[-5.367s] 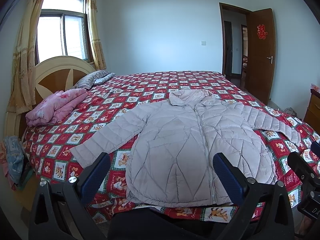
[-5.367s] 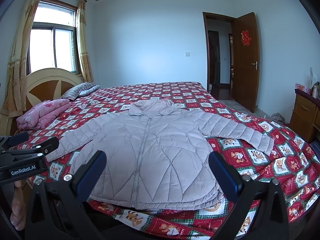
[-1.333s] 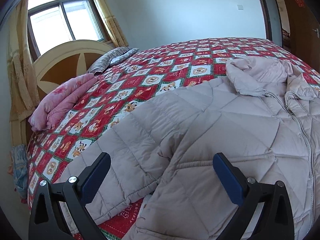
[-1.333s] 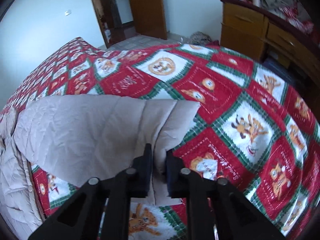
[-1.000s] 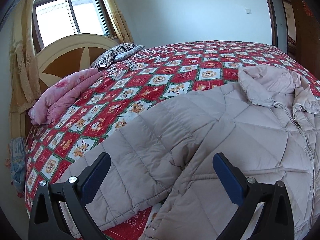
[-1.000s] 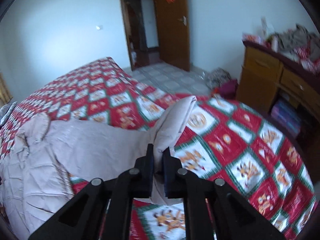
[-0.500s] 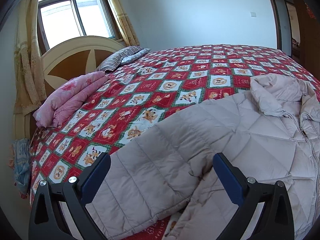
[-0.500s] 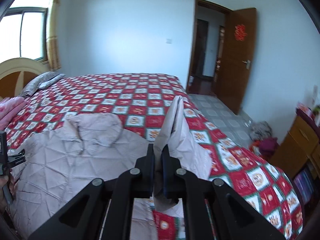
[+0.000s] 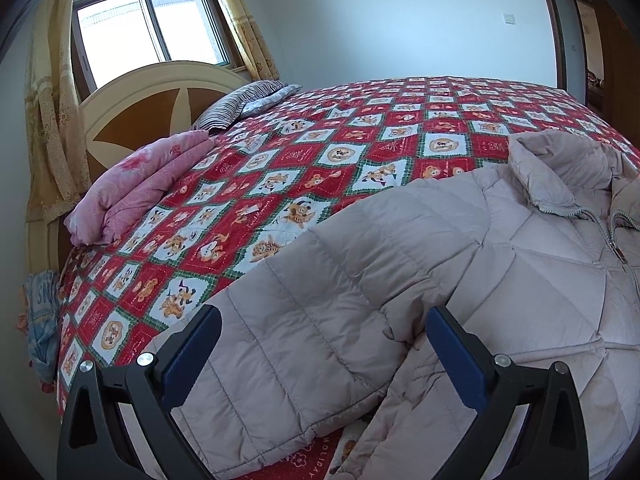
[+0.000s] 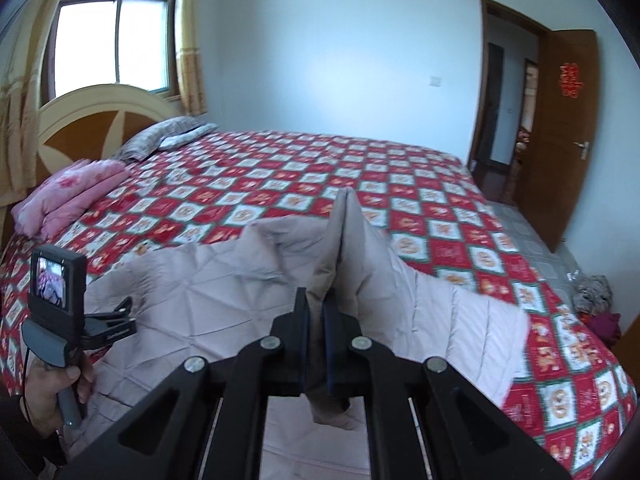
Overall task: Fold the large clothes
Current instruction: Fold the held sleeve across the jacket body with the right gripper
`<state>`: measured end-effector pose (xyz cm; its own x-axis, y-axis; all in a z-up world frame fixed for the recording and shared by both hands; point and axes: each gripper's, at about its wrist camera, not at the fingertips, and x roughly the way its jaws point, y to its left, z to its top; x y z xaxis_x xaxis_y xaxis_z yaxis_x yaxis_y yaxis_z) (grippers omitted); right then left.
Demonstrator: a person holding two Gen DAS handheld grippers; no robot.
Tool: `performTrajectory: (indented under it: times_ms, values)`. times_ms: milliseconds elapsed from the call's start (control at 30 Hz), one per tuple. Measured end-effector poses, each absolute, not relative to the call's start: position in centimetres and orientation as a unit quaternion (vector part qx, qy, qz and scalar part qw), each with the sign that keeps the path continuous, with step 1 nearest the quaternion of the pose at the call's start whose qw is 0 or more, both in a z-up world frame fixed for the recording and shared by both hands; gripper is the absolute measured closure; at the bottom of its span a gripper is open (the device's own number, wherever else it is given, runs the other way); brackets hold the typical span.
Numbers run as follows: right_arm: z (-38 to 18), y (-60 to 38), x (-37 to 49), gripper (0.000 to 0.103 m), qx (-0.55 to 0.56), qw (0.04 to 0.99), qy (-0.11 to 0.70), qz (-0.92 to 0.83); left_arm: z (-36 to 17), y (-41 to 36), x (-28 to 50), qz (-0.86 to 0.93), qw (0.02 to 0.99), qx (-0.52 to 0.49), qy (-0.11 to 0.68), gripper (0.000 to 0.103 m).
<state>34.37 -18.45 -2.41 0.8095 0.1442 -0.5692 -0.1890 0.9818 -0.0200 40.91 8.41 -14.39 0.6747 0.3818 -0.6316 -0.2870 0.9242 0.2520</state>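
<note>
A pale pink quilted puffer jacket (image 9: 500, 280) lies front up on the bed, its collar toward the far side. In the left wrist view my left gripper (image 9: 320, 344) hangs open over the jacket's outstretched left sleeve (image 9: 304, 332), touching nothing. In the right wrist view my right gripper (image 10: 316, 308) is shut on the cuff end of the right sleeve (image 10: 348, 240), which stands up in a fold over the jacket's body (image 10: 192, 280). The left tool and the hand (image 10: 60, 392) holding it show at the lower left of that view.
The bed carries a red, white and green patterned quilt (image 9: 360, 148). A folded pink blanket (image 9: 140, 188) and a striped pillow (image 9: 244, 102) lie by the headboard (image 9: 160, 96). A window is behind it. An open wooden door (image 10: 560, 132) and tiled floor are at the right.
My right gripper has swung left, carrying the right sleeve's cuff up off the quilt and over the jacket's body. The left gripper has stayed open over the left sleeve.
</note>
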Motion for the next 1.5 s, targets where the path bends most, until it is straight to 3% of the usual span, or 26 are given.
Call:
performTrajectory:
  times_ms: [667,700,767,833,1100,1333,1500]
  values:
    - [-12.1,-7.3,38.2,0.094,-0.013,0.902,0.379,0.207,-12.1,9.5,39.9,0.221,0.915,0.060,0.332,0.001]
    - [-12.1,-7.3,38.1,0.089,-0.012,0.903,0.376,0.207,-12.0,9.4,39.9,0.223,0.914,0.061,0.333,0.001]
    - [-11.6,-8.2,37.6,0.046,-0.004,0.909,0.364,0.206,-11.5,9.0,39.6,0.225,0.914,0.057,0.332,0.001]
    - [-10.2,-10.3,36.5,0.036,0.015,0.923,0.333,0.194,-10.8,8.2,39.2,0.222,0.917,0.055,0.326,0.001]
    - [-6.7,-21.4,35.5,0.036,0.041,0.955,0.281,0.080,-9.0,-0.2,39.6,0.154,0.936,0.078,0.306,0.001]
    - [-9.5,-35.8,38.4,0.044,0.138,0.935,0.314,-0.083,-11.5,-7.8,41.7,0.138,0.931,0.159,0.297,0.001]
    - [-12.5,-36.6,40.6,0.049,0.154,0.921,0.354,-0.052,-15.3,-7.0,43.6,0.193,0.901,0.228,0.315,0.001]
